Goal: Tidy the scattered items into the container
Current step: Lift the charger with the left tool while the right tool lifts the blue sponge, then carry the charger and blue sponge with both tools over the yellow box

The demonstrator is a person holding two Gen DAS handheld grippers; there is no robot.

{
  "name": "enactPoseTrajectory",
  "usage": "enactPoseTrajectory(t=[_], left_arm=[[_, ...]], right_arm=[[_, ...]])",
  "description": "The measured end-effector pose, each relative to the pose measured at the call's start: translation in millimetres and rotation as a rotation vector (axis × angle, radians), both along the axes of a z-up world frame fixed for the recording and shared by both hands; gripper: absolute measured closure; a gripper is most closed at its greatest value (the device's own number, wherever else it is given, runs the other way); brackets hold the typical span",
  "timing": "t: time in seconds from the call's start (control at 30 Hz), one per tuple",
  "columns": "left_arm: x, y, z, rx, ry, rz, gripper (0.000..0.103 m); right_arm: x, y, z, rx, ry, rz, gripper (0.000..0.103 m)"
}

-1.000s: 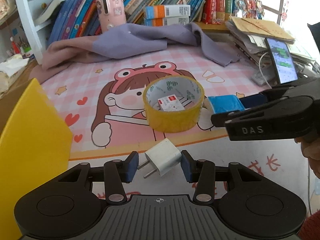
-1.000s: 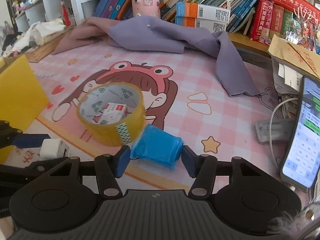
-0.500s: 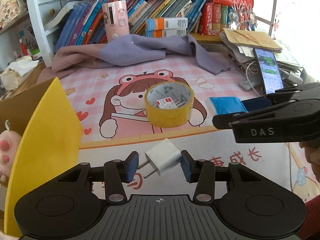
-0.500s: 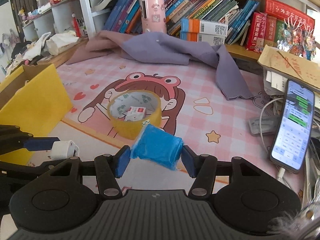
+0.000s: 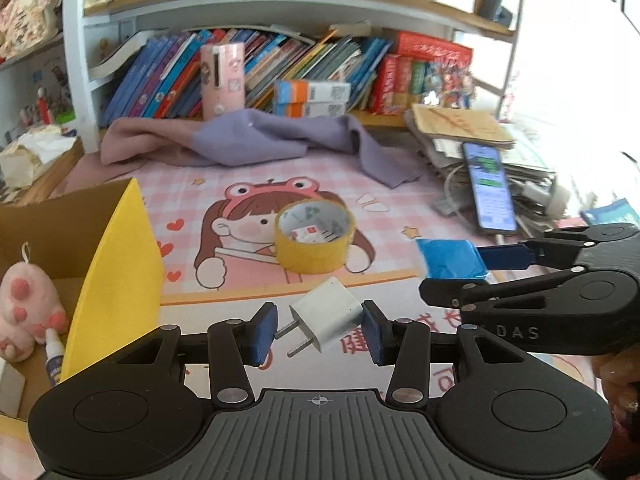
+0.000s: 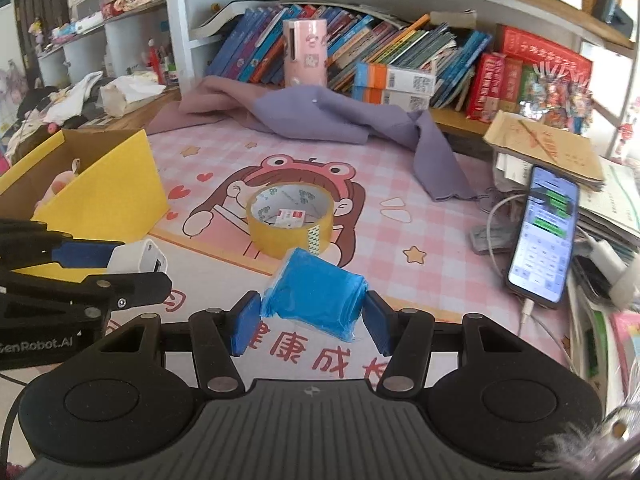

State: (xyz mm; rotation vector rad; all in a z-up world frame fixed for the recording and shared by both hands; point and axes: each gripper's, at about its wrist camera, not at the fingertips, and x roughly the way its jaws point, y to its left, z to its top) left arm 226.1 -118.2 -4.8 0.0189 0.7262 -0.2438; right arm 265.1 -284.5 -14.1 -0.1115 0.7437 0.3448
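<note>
Two hand-held grippers hover above a cluttered desk, each loaded with one of the stray items bound for the yellow cardboard box at the left edge of the pink cartoon desk mat. The left gripper pinches a white plug-in charger between its blue pads, the body squeezed across its flat sides with the two metal prongs pointing toward the left pad, an angled hold that looks meant to keep the small block from twisting out. The right gripper clamps a blue plastic-wrapped packet, the soft wrap bulging slightly between the pads, so a firm squeeze appears to be what stops it sliding. Both items are clear of the mat, apparently lifted high enough to pass over the box's wall. Inside the box a pink plush toy and a small glue bottle already lie. Still out on the mat is a roll of yellow packing tape, lying flat with a small red-and-white box sitting in its core; both seem left for a later trip. A phone on its charging cable stands propped against paper stacks at the right.
</note>
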Motion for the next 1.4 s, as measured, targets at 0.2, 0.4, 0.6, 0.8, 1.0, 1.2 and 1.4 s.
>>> enactPoseTrajectory(t=[0.2,0.4,0.6,0.8,1.0,1.2,1.4], left_arm=[[-25,12,8,0.004,-0.041,-0.066,0.059],[-55,39,12,-0.007,-0.053,-0.084,0.059],[-86,66,19,-0.021,-0.073,-0.088,0.059],[-115,84,17,-0.023,-0.073,-0.112,0.059],[-141,103,14,-0.017,-0.057,-0.126,0.059],[-166,123,11,-0.002,-0.046,-0.123,0.059],[-181,150,8,-0.004,-0.034,-0.059,0.059]], right_arm=[[-29,17,6,-0.012,-0.017,-0.051,0.049],[-60,39,12,-0.027,-0.033,-0.085,0.049],[-98,62,17,-0.038,-0.046,-0.097,0.049],[-132,82,15,-0.044,-0.046,-0.111,0.05],[-167,101,9,-0.038,-0.022,-0.127,0.05],[-190,123,7,-0.029,-0.009,-0.112,0.05],[-201,152,6,-0.042,-0.002,-0.031,0.05]])
